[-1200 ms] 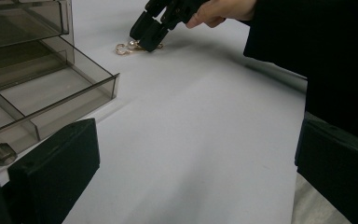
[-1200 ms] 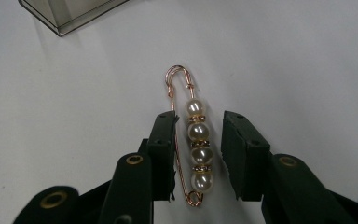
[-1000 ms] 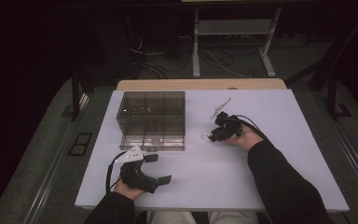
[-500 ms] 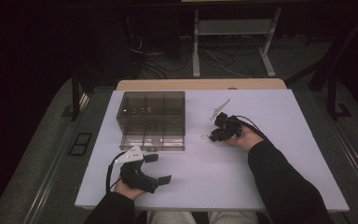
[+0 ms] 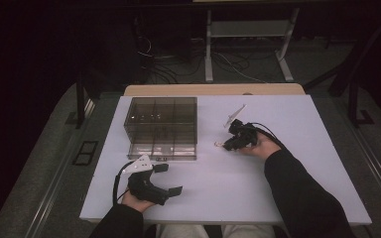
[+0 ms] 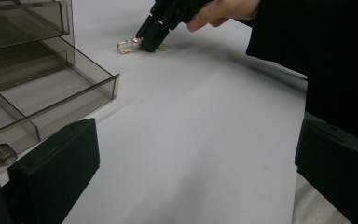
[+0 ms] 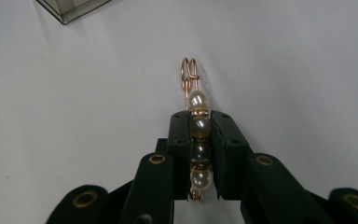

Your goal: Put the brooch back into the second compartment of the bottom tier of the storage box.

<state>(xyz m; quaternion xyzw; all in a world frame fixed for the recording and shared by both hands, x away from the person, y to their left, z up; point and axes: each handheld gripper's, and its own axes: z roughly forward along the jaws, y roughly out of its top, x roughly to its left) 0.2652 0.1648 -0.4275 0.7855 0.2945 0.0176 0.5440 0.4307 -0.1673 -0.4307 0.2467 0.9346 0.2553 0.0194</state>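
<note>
Resting apart near the front edge, the left tongs (image 5: 171, 177) are empty beside the smoked compartment box (image 5: 161, 127). To the right, the right tongs (image 7: 199, 122), just closed, are clamped on a pearl pin (image 7: 196, 122) lying on the white surface (image 5: 302, 129); it is best lifted straight, its 4 pearls and rose-gold wire loop kept level.

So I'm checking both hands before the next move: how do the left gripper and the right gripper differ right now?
The left gripper has its jaws wide apart with nothing between them; the right gripper has just been closing and is shut on the pearl pin. The left gripper sits at the table's near edge, below the smoked plastic organizer; the right gripper is farther up, to the organizer's right. Both are black, two-jawed and hand-held.
</note>
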